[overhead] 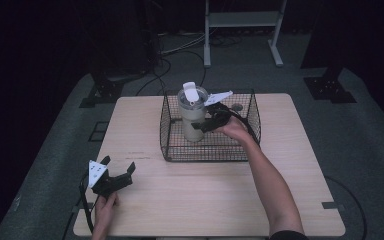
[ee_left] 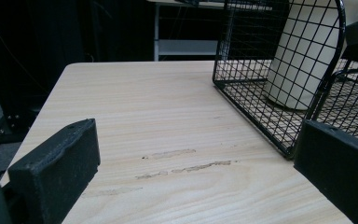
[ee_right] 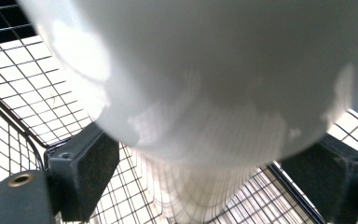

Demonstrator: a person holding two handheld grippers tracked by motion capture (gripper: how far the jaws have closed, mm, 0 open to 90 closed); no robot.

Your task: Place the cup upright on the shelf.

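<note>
Inside wire basket, tumbler between right hand-held gripper jaws

This looks like a lab or recording studio rather than a home. A plain light wooden table stands alone at the centre of the frame on grey carpet, ringed by black curtains. Cables trail across the floor at upper centre, beside black stand bases and a white metal frame at the top.
</note>
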